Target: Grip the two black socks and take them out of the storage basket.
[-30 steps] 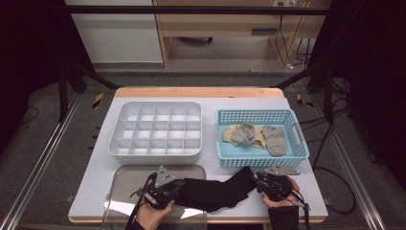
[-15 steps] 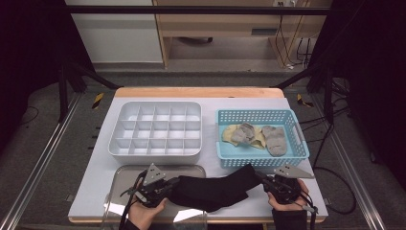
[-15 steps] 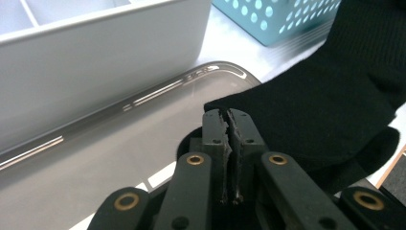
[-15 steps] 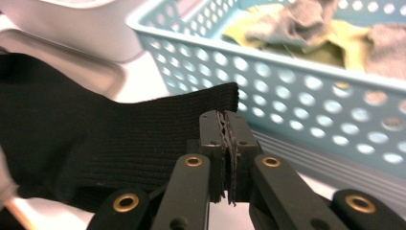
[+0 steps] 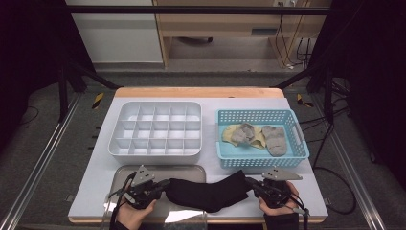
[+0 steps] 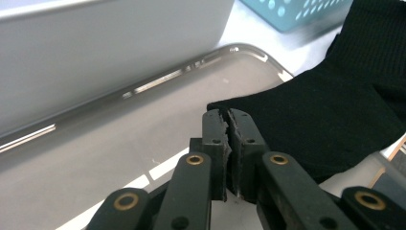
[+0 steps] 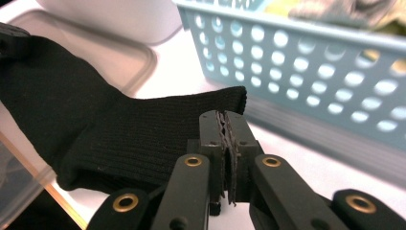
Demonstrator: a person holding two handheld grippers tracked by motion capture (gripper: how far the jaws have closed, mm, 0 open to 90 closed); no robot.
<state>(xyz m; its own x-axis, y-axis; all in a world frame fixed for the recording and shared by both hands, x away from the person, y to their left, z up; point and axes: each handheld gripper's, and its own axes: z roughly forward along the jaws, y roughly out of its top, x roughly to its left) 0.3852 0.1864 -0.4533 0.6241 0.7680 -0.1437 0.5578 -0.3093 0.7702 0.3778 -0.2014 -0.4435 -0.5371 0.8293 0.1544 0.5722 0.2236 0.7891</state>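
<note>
A black sock lies stretched across the table's front edge between my two grippers. My left gripper is shut on its toe end over the metal tray. In the left gripper view the jaws pinch the sock's edge. My right gripper is shut on the ribbed cuff, just in front of the blue basket. The right gripper view shows its jaws pressed together on the cuff's rim.
A white box with several compartments stands behind the tray. The blue basket holds a grey sock and a yellow-and-grey one. A clear lid overhangs the front edge.
The right gripper has shut on the cuff and risen slightly. The left hand has shifted a little to the left with the toe end, drawing the sock out.
</note>
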